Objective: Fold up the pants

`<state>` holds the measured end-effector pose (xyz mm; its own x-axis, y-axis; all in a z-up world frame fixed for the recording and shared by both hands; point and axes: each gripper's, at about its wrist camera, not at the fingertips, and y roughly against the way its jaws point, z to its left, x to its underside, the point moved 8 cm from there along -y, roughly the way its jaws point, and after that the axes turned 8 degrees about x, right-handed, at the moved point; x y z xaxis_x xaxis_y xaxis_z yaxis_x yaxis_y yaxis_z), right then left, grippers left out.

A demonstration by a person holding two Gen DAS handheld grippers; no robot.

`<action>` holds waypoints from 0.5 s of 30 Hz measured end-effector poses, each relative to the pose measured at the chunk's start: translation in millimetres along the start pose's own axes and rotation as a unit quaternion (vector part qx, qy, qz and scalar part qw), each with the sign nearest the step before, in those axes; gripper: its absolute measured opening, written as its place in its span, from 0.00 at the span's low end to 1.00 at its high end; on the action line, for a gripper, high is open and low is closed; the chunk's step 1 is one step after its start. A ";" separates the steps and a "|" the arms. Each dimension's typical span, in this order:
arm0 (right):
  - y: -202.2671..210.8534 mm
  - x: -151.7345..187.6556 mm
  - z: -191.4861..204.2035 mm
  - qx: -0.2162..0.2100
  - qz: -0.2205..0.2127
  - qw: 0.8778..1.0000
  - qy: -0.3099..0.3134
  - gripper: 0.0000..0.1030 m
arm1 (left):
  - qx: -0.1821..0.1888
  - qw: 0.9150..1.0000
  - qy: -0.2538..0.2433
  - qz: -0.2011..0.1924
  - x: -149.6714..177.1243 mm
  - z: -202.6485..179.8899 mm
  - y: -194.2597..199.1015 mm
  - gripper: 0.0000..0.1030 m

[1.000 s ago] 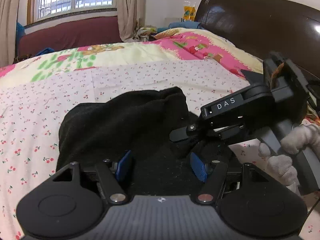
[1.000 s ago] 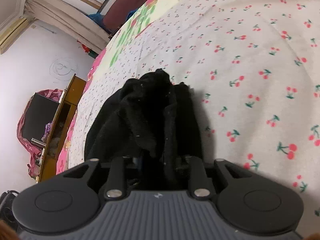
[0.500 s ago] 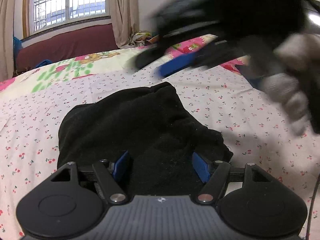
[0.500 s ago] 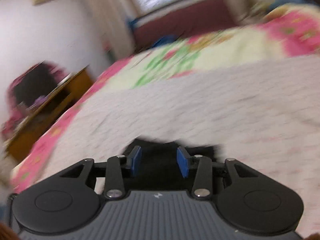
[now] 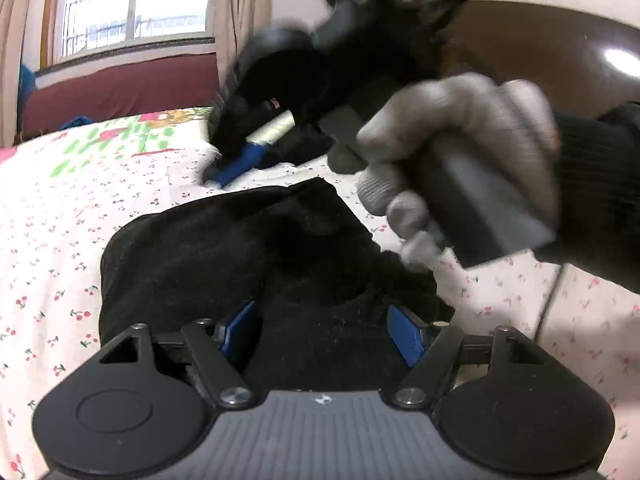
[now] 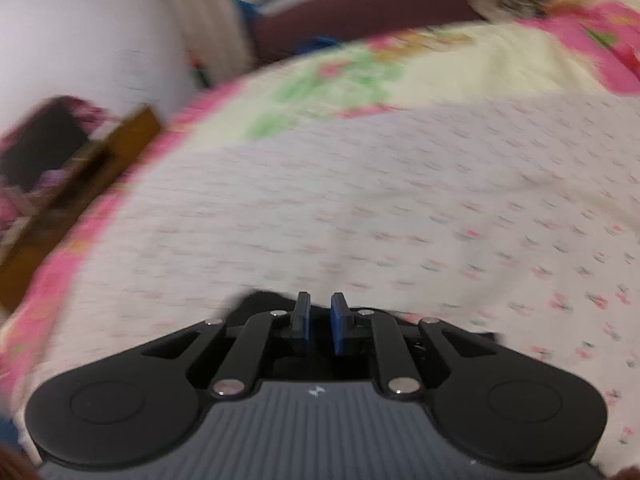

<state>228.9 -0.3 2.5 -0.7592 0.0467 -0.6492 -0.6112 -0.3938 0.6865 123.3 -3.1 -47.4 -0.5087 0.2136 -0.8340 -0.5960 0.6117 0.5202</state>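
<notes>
- Left wrist view: your left gripper [image 5: 322, 334] sits low over the black pants [image 5: 240, 256], which lie bunched on the cherry-print bedsheet [image 5: 52, 240].
- Its jaws stand wide and have just been opening further. The blue pads [image 5: 404, 338] flank a hump of the black cloth; cloth lies between them, but the pads do not visibly pinch it.
- The pants form a rough dark mound, with one peaked corner on the side away from the camera and the near end under the gripper body.
- Beyond the pants, your right hand [image 5: 448, 148], in a grey knit glove with a dark sleeve, holds the right gripper [image 5: 224, 170] in the air above the sheet. This part is motion-blurred; only its blue pad tip shows past the far edge of the pants, clear of the cloth.
- A dark headboard [image 5: 560, 48] lies beyond the pants to the right, a window [image 5: 132, 4] beyond them to the left.
- Right wrist view: blurred. The jaws are nearly closed, a narrow gap between the pads, nothing in it; they have just been closing.
- Only a sliver of the pants shows, just under the fingertips at the near edge; the sheet fills the rest beyond them.
- A wooden cabinet [image 6: 84, 184] stands far left of the pants, off the bed.
</notes>
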 end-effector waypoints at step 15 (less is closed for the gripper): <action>-45.3 0.0 6.8 0.051 0.042 0.996 0.053 0.13 | -0.024 0.999 -0.019 0.016 5.1 -12.4 -1.9 0.83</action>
<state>255.0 23.7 -26.4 -0.7846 -0.0818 -0.6146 -0.5696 -0.2964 0.7666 114.1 -12.6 -50.4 -0.5049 0.2620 -0.8224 -0.6097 0.5662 0.5547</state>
